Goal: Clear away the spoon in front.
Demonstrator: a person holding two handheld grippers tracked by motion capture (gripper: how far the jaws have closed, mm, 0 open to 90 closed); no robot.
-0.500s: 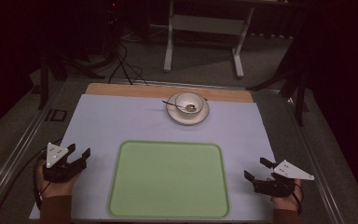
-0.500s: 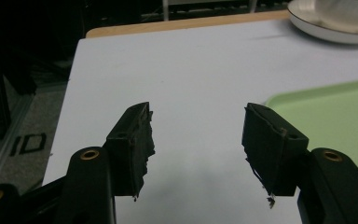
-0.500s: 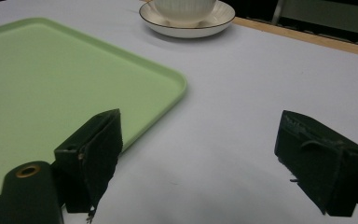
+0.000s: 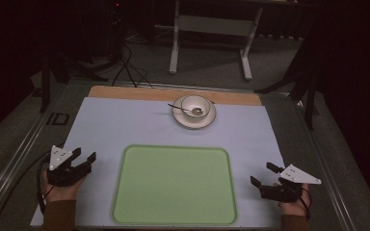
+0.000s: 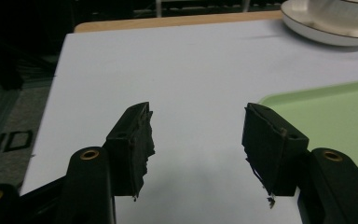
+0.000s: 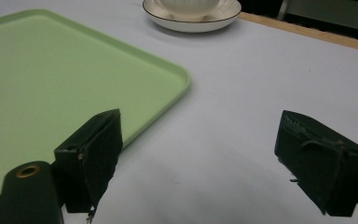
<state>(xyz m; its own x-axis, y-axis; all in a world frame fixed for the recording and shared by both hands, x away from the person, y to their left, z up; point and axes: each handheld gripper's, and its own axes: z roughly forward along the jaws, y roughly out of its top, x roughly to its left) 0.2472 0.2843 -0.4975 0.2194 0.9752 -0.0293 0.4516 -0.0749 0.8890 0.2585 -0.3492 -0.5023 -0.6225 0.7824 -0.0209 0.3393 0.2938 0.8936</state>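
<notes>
Dim all round, with the floor and far background sunk almost to black beyond the pale table (image 4: 125, 125). Soft overhead light, faint shadows, a mild sheen on the green tray (image 4: 173, 185). Grainy and soft throughout; saucer (image 5: 326, 32) blurred at the frame edge.

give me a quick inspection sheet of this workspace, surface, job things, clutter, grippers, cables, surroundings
surface: pale mat over a wooden table, wood showing along the far edge
job's things: green tray, empty, near middle; white cup on saucer at far centre, spoon resting in the cup
clutter: nothing seen
grippers: left gripper and right gripper open, empty, flanking the tray
cables: black cable looping by the left hand; more cables on the floor beyond
surroundings: dark room, white stand behind the table
</notes>
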